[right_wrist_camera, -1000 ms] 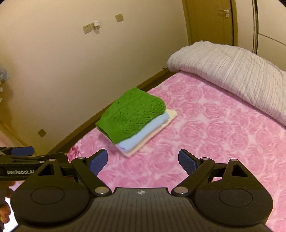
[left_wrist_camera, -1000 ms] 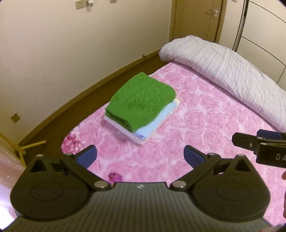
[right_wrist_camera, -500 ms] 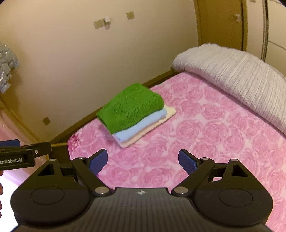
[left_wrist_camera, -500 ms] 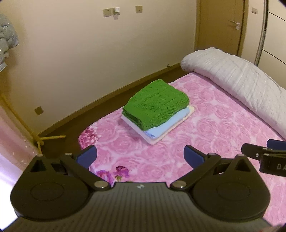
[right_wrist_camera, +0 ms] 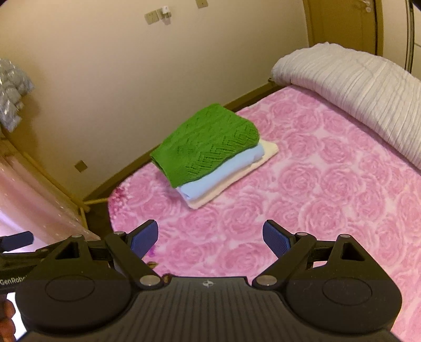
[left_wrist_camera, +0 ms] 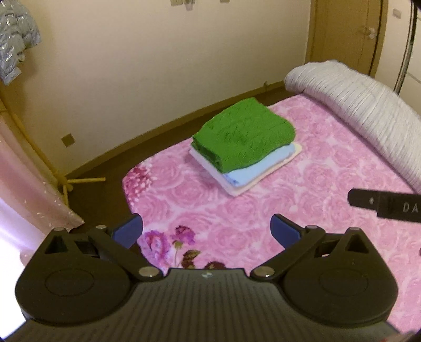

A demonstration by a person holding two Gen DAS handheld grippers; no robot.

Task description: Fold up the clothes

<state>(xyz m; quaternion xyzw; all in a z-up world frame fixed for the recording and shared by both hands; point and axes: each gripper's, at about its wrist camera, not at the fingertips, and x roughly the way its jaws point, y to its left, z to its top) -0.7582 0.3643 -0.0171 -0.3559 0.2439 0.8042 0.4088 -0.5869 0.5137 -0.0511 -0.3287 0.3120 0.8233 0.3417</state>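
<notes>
Clothes (right_wrist_camera: 210, 155) sit folded in 1 neat stack of 3, green on blue on cream, near the bed's (right_wrist_camera: 329, 189) wall-side edge; left gripper (left_wrist_camera: 206, 230) and right gripper (right_wrist_camera: 210, 236) hang apart above, spread and empty, folding apparently done

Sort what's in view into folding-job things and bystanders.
Job: green knitted sweater, light blue garment, cream garment, stacked folded on the pink rose blanket; left gripper, right gripper.

Bystanders: white striped duvet, wooden door, wall sockets.
</notes>
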